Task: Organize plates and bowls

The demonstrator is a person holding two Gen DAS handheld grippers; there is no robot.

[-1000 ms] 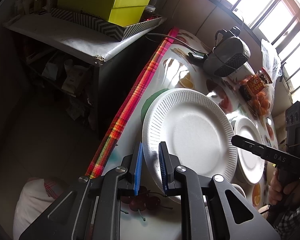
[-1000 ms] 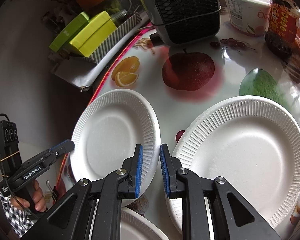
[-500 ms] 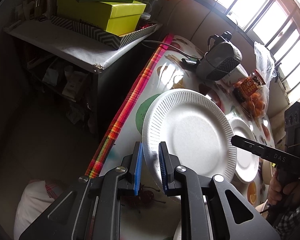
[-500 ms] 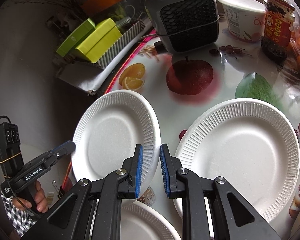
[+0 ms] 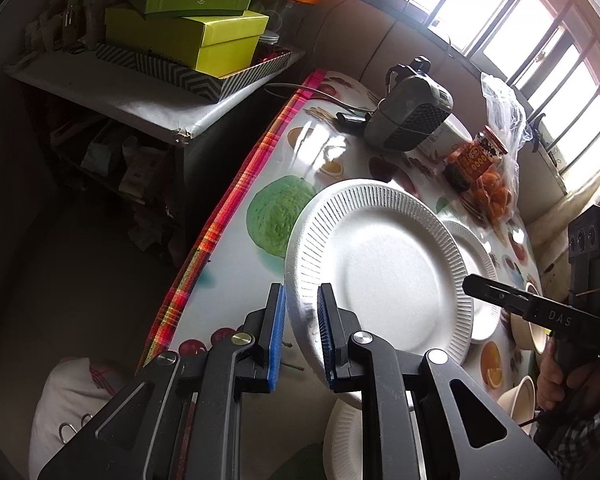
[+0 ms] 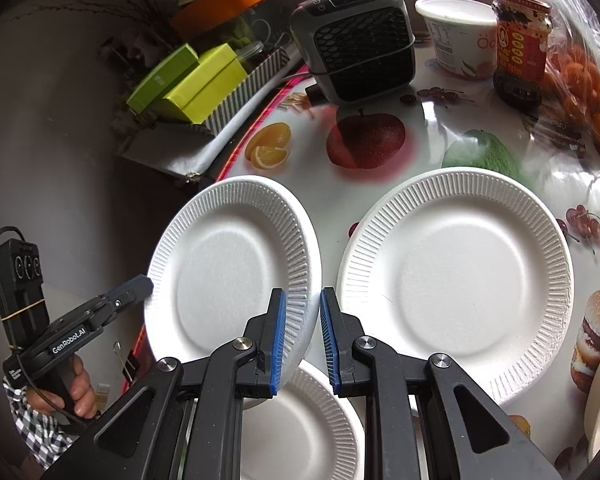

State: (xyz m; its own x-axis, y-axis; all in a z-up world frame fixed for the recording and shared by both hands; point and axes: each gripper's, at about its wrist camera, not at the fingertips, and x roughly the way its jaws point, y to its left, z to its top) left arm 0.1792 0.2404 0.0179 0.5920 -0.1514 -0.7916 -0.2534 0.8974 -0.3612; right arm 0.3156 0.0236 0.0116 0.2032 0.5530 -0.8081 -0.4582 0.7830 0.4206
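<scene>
My left gripper [image 5: 300,336] is shut on the rim of a white paper plate [image 5: 384,268] and holds it tilted above the table. The same plate [image 6: 232,264] shows in the right wrist view, with the left gripper [image 6: 140,286] at its left edge. My right gripper [image 6: 303,340] hangs open and empty above the plates, holding nothing. A second plate [image 6: 456,280] lies flat on the table to the right, and a third plate [image 6: 300,420] lies under my right gripper. Cream bowls [image 5: 520,396] stand near the right hand.
A grey fan heater [image 6: 360,40], a white tub [image 6: 460,36], a sauce jar [image 6: 520,44] and a bag of oranges [image 6: 584,88] stand at the far side of the table. A shelf with green boxes [image 5: 188,28] is off the table's left edge.
The left gripper has lifted the plate off the table and carried it up and toward the right. The right gripper has risen slightly and stayed open.
</scene>
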